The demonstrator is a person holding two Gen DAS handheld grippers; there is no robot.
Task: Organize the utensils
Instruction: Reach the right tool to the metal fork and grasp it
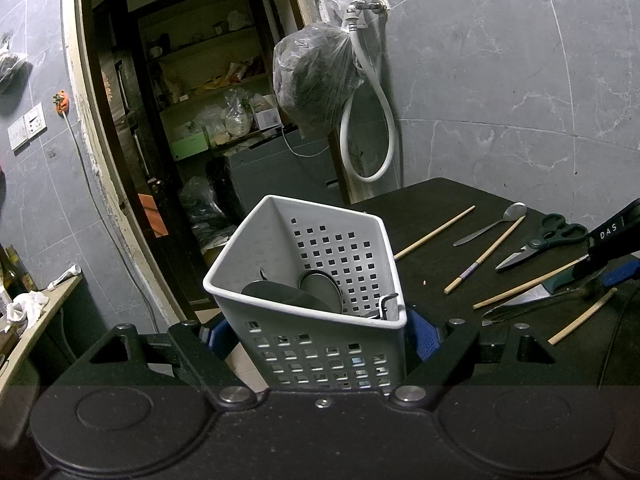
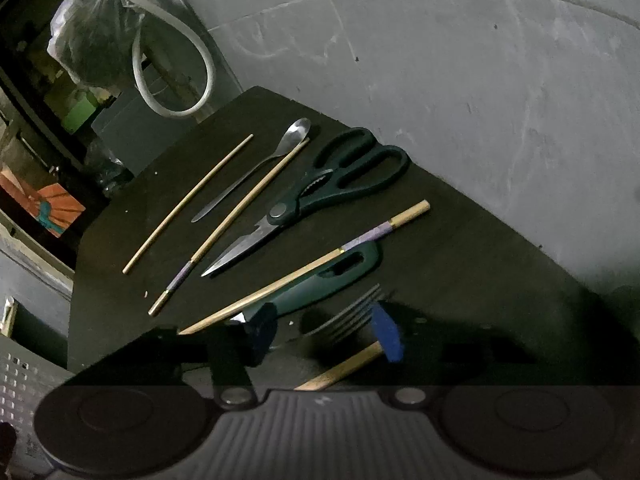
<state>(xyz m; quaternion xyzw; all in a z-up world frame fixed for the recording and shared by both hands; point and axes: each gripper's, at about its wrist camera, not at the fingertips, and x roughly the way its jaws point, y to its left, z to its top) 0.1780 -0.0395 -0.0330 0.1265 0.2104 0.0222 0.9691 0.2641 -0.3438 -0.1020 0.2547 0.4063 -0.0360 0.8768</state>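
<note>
Clamping the basket point(image 1: 320, 280) steady with my left tongs point(image 1: 320, 344), right tongs point(image 2: 324, 332) half-wide straddling the fork point(image 2: 348, 312) beside it.

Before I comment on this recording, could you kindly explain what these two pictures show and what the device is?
There is no robot here. A person carries a two-finger gripper in each hand, and each picture comes from a fisheye camera on one gripper, looking along its fingers. In the left view, the left gripper is shut on a white perforated basket with a few items inside. In the right view, the right gripper hangs open around a fork on the dark table, near chopsticks, a spoon, scissors and a green-handled knife.
</note>
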